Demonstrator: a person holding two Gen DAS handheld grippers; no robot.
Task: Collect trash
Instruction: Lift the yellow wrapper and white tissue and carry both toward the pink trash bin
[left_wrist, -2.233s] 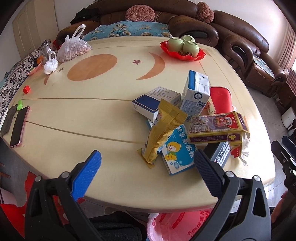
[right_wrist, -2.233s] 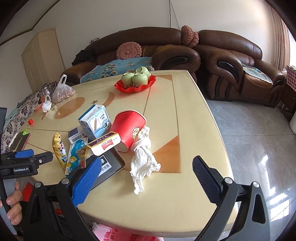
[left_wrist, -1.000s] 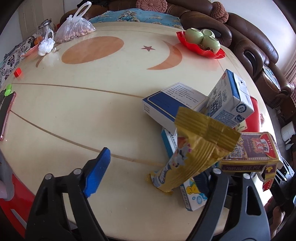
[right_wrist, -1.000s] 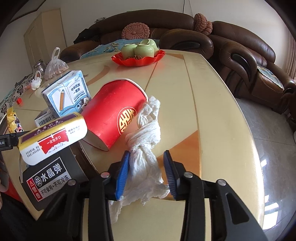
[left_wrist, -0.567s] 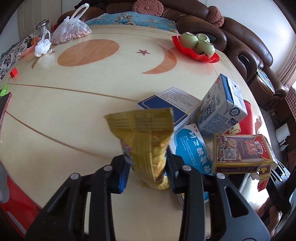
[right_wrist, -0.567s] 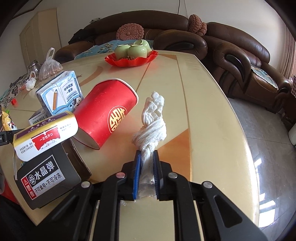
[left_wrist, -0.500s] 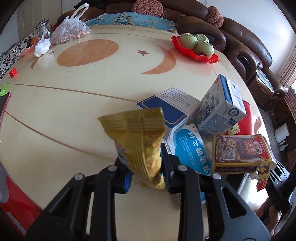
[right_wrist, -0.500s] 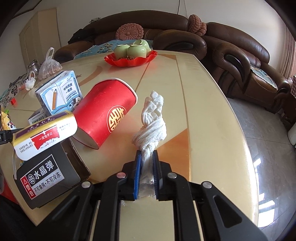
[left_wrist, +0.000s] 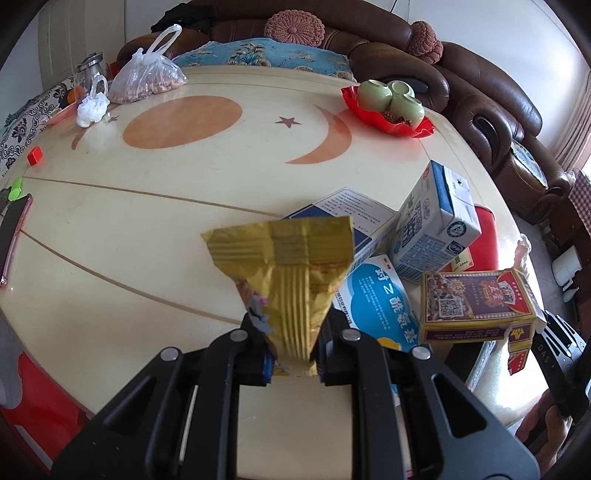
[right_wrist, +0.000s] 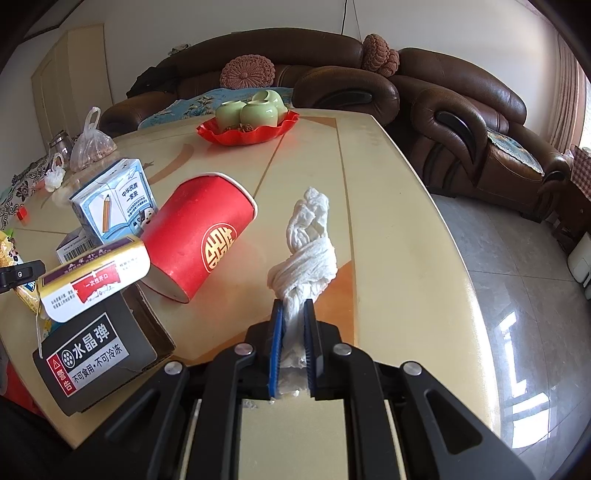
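Cream table (left_wrist: 155, 206): left gripper (left_wrist: 293, 352) clamps gold wrapper (left_wrist: 291, 280), right gripper (right_wrist: 292, 334) clamps tissue (right_wrist: 306, 254)

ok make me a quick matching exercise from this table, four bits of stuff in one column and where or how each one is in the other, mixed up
Things:
1. gold snack wrapper
2. twisted white tissue
3. red paper cup
4. green cups

States:
A. lying on its side on the table
B. clamped in the left gripper
C. sitting in the red dish
D. clamped in the right gripper

Pairs: 1-B, 2-D, 3-A, 4-C
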